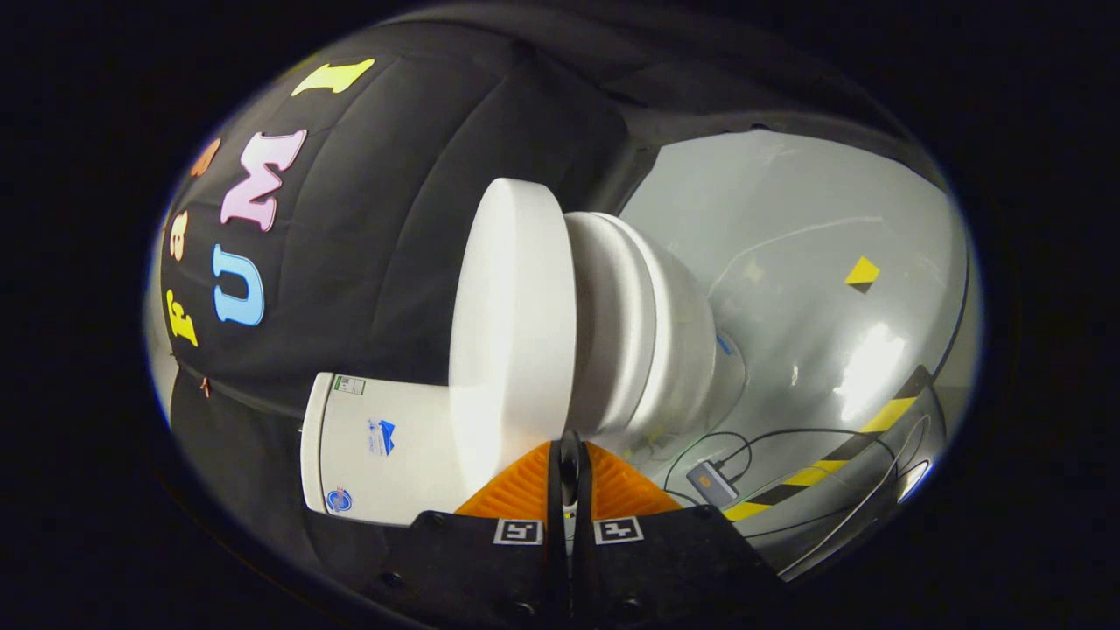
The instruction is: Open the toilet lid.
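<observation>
My gripper [570, 468] has its two fingers drawn almost together, a thin dark slit between them at the near edge of the toilet lid [512, 324]; whether they pinch that edge I cannot tell. The lid stands apart from the bowl [652, 328]. Beside it sits the tank [385, 446]. On the grey floor [814, 262] lie black cables [787, 435], a small grey box [711, 483] and striped tape [840, 451].

The hand-held two-finger gripper [570, 455] is rolled sideways, its fingers drawn nearly together with only a thin slit between them, tips pointing ahead.
</observation>
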A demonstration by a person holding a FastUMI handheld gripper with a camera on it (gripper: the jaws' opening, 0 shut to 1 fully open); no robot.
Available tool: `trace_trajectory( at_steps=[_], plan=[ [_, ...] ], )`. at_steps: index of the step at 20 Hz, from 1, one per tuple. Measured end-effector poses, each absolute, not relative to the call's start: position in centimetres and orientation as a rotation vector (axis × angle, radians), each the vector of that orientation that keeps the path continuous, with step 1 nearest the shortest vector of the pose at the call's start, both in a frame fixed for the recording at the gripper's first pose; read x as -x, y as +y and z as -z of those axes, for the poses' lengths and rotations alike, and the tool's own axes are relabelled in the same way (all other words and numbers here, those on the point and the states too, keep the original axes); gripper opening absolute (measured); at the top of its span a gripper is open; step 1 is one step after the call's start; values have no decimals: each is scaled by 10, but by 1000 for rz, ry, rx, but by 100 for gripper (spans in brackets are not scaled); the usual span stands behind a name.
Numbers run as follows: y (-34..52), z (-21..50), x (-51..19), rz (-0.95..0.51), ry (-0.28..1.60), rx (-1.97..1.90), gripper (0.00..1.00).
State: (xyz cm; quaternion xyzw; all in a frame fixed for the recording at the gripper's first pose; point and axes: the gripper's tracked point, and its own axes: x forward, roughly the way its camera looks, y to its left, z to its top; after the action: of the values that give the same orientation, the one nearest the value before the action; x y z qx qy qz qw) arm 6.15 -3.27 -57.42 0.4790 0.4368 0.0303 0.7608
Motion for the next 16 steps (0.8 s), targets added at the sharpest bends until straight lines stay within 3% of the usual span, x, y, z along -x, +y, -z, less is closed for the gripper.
trace_trajectory(
  at_steps=[4,16],
  plan=[
    [-24,538,-64,34,968,-899,6],
    [27,426,-71,111,843,-517,6]
  ],
)
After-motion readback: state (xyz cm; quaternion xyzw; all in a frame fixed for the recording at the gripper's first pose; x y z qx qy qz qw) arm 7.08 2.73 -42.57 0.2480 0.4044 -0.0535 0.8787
